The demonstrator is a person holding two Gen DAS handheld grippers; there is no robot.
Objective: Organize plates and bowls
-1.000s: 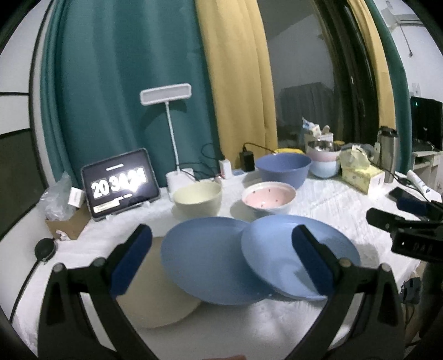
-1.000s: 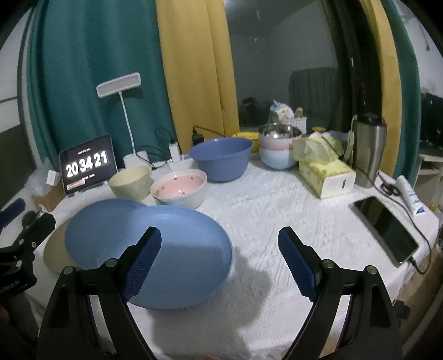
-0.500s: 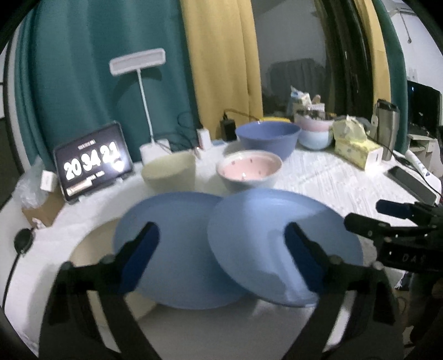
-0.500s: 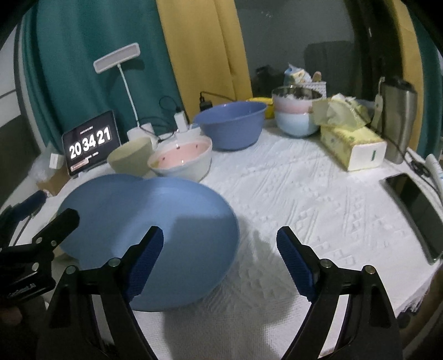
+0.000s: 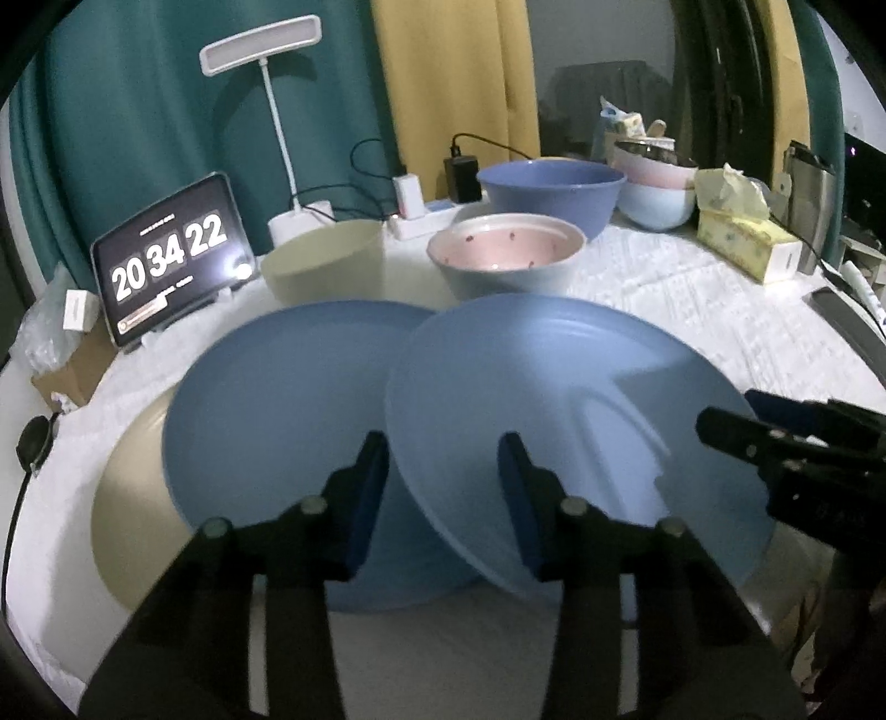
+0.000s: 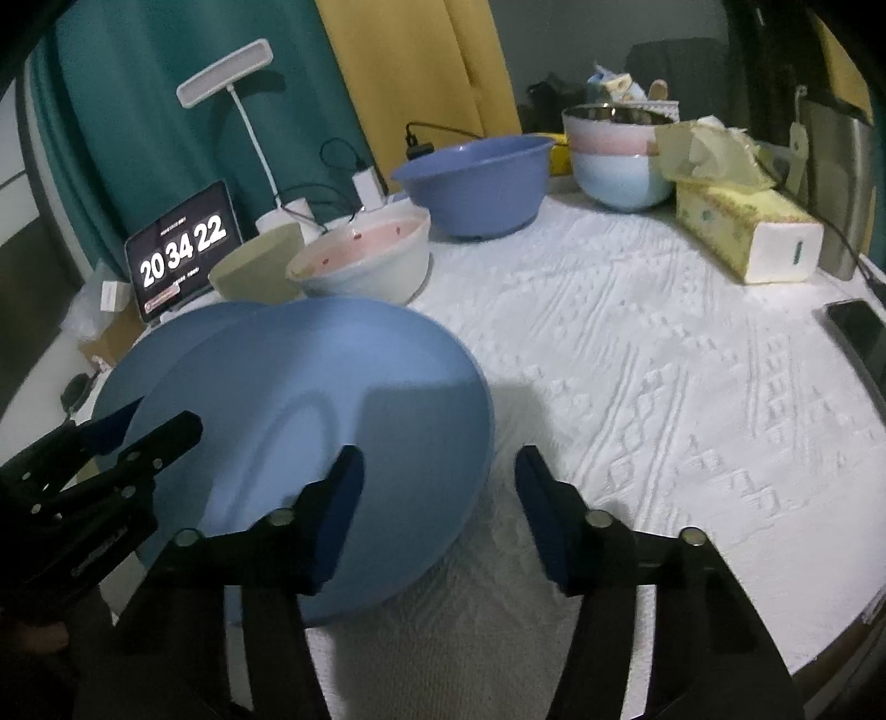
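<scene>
Two blue plates overlap on the white cloth: the left blue plate (image 5: 277,421) and the right blue plate (image 5: 554,399), which rests tilted on it. A beige plate (image 5: 133,520) lies under the left one. My left gripper (image 5: 442,459) hangs low over them with its jaws closing. The right plate's near-left rim is between the pads, which do not press on it. My right gripper (image 6: 438,471) is also closing, with that plate's (image 6: 310,410) right rim between its jaws, untouched. Behind stand a beige bowl (image 5: 324,260), a pink-lined bowl (image 5: 506,255) and a blue bowl (image 5: 551,188).
Stacked pink and pale blue bowls (image 6: 614,149) and a tissue box (image 6: 747,232) sit at the back right, with a steel tumbler (image 6: 836,183) and a phone (image 6: 861,332) near the right edge. A clock tablet (image 5: 171,255), a lamp (image 5: 266,39) and chargers line the back left.
Both grippers have sunk toward the plates and tipped further down. Their jaws have narrowed from wide open. The plates have not moved.
</scene>
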